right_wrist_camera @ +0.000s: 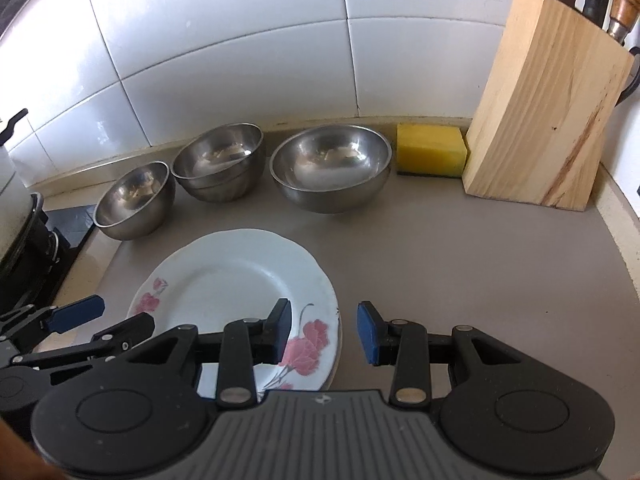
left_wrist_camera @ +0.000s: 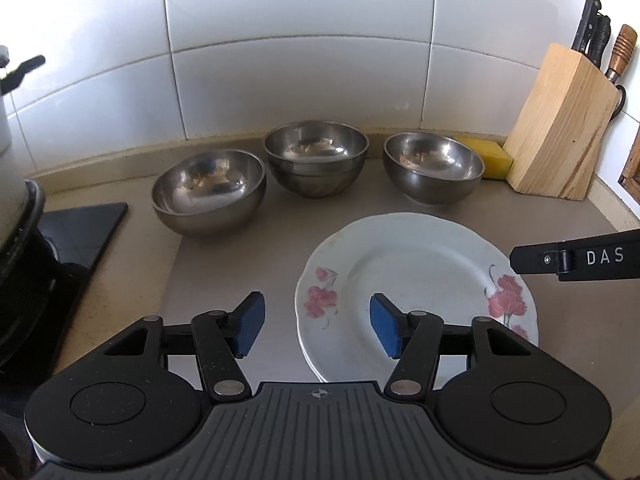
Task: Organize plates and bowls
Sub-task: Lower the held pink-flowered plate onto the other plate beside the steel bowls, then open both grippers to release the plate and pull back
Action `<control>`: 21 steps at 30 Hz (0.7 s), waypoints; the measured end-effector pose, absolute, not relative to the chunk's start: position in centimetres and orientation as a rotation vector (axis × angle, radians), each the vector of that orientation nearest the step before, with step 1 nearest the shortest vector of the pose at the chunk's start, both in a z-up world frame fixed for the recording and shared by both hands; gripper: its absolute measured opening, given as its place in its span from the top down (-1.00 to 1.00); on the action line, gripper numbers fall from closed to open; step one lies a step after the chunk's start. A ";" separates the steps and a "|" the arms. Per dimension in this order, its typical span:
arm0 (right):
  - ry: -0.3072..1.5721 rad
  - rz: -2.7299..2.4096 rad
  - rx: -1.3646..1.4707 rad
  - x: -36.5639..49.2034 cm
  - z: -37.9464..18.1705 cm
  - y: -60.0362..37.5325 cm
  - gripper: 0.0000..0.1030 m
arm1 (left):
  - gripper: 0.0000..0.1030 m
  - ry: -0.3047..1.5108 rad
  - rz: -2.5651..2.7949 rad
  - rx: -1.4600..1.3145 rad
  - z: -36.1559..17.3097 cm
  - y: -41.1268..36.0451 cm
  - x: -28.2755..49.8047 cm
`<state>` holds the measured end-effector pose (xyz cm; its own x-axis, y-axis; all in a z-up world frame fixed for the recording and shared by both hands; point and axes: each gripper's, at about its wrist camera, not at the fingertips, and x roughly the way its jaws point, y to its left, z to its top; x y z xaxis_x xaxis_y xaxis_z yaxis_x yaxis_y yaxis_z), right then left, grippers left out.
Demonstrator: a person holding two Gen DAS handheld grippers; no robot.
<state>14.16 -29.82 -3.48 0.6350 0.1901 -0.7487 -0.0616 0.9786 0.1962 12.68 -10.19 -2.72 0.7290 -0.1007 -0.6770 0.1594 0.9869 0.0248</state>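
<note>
Plates [left_wrist_camera: 416, 280] sit stacked at the counter's near edge with three steel bowls [left_wrist_camera: 316, 158] behind them, both my left tongs [left_wrist_camera: 316, 326] and right tongs [right_wrist_camera: 324, 330] spread and empty, so I judge nesting the bowls squarely comes next.

bare counter [right_wrist_camera: 480, 248] right of plates [right_wrist_camera: 232, 280], bowls [right_wrist_camera: 330, 168] behind
</note>
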 end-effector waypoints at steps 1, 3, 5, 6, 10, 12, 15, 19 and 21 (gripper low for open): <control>0.869 0.147 0.155 14.0 -3.3 -29.7 0.62 | -0.19 0.737 -0.140 0.088 -2.6 -10.1 12.5; 0.867 0.155 0.151 13.8 -3.1 -29.3 0.62 | -0.21 0.730 -0.134 0.097 -2.3 -10.0 12.2; 0.867 0.167 0.144 13.5 -2.9 -28.9 0.62 | -0.29 0.727 -0.130 0.103 -2.0 -9.7 11.8; 0.865 0.171 0.141 13.3 -2.8 -28.6 0.62 | -0.33 0.726 -0.127 0.105 -1.9 -9.5 11.6; 0.868 0.191 0.115 12.9 -2.3 -27.4 0.59 | -0.44 0.717 -0.104 0.122 -1.5 -8.7 11.0; 0.871 0.207 0.105 12.7 -2.1 -26.8 0.55 | -0.50 0.725 -0.095 0.122 -1.3 -8.2 11.0; 0.869 0.226 0.080 12.8 -1.5 -25.9 0.41 | -0.57 0.737 -0.087 0.121 -0.8 -7.1 11.4; 0.859 0.240 0.063 13.7 -0.1 -24.8 0.20 | -0.59 0.759 -0.058 0.148 -0.1 -6.0 12.4; 0.847 0.248 0.052 14.3 0.7 -24.4 0.12 | -0.62 0.760 -0.049 0.148 0.4 -5.4 13.0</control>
